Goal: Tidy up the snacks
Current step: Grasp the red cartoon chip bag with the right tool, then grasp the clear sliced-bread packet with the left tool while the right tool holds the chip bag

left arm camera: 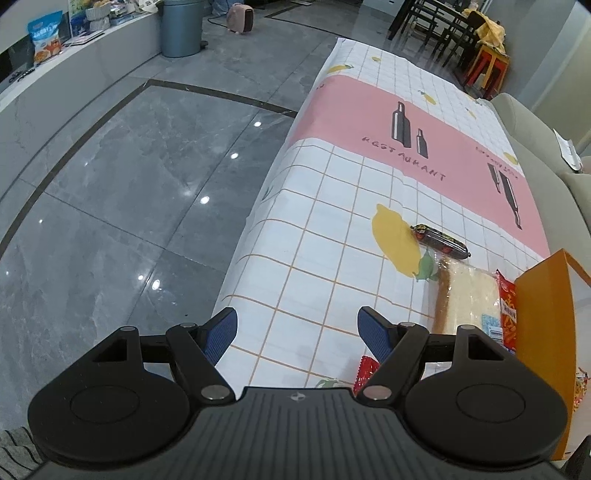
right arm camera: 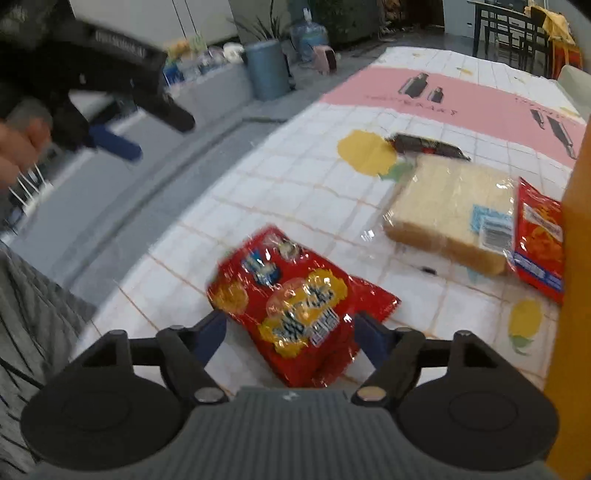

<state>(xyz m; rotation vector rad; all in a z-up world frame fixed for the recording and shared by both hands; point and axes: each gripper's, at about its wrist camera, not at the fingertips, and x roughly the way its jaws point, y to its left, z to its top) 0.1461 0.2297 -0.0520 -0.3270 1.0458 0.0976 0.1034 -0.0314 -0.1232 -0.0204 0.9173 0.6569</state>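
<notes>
A red snack bag (right arm camera: 295, 306) lies on the tablecloth, its near end between the open fingers of my right gripper (right arm camera: 290, 332); whether the pads touch it I cannot tell. A wrapped bread loaf (right arm camera: 443, 214) lies beyond, with a smaller red-orange snack packet (right arm camera: 539, 236) to its right and a dark sausage stick (right arm camera: 428, 146) behind it. An orange box (right arm camera: 569, 258) stands at the right edge. My left gripper (left arm camera: 297, 330) is open and empty above the table's left edge; it also shows in the right wrist view (right arm camera: 122, 122). The left wrist view shows the sausage (left arm camera: 439, 240), bread (left arm camera: 465, 299) and box (left arm camera: 546, 325).
The table (left arm camera: 369, 184) has a white grid and pink cloth and drops off at its left to a grey tiled floor (left arm camera: 129, 184). A grey bin (left arm camera: 181, 26) and a low counter (left arm camera: 55, 74) stand far left. Sofa cushions (left arm camera: 535, 140) border the table's right side.
</notes>
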